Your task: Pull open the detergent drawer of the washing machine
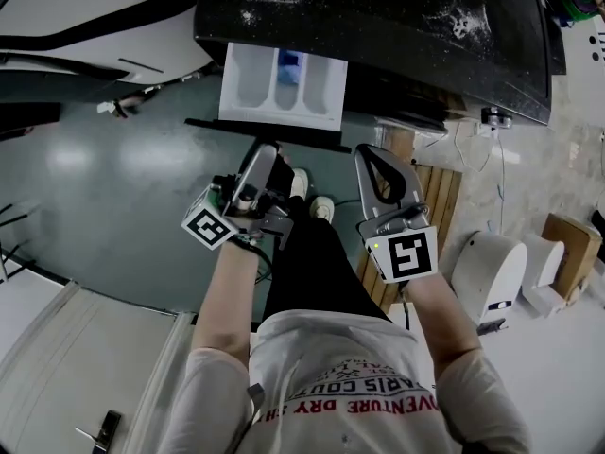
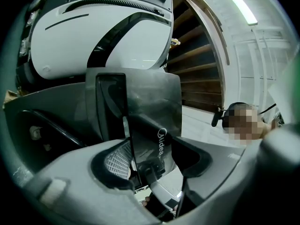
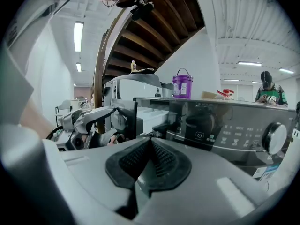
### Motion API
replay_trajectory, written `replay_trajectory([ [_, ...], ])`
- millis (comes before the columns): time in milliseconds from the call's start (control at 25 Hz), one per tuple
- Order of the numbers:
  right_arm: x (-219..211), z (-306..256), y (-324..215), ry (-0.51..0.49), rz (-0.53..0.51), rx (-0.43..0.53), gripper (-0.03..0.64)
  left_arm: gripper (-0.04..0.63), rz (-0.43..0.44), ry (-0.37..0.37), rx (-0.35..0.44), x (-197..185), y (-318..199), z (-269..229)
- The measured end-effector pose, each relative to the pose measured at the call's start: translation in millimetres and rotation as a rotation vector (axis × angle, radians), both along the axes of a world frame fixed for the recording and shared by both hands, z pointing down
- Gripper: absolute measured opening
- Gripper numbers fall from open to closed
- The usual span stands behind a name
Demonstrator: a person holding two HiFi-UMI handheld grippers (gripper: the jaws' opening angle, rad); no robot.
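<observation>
Most of the pull looks done to me: the drawer (image 1: 282,88) stands well out of the washing machine (image 1: 406,26), its three white compartments bare to the head view, with a blue piece (image 1: 289,64) in the middle one. My left gripper (image 2: 150,161) has its jaws spread, and the drawer's dark front panel (image 2: 150,107) stands between them, close by the left pad (whether that pad touches the panel I cannot tell); nothing is pinched. My right gripper (image 3: 150,146) has its jaws pressed together on nothing and hangs just right of the drawer, facing the machine's control panel (image 3: 234,130). What is left, I judge, is little: perhaps the last of the travel, if the drawer has any, then freeing the left jaws from the panel.
</observation>
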State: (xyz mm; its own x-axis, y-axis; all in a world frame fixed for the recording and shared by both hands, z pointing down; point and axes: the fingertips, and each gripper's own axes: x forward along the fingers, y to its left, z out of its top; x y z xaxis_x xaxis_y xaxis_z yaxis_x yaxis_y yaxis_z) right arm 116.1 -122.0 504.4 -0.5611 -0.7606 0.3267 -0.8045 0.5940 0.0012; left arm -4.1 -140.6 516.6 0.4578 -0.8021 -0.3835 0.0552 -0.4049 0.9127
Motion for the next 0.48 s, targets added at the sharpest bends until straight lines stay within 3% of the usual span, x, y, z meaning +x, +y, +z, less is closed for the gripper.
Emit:
replay_trajectory([
  [480, -5, -7, 30, -0.011, -0.035, 0.012, 0.002, 0.265, -0.018, -0.003, 0.003, -4, 36, 1],
])
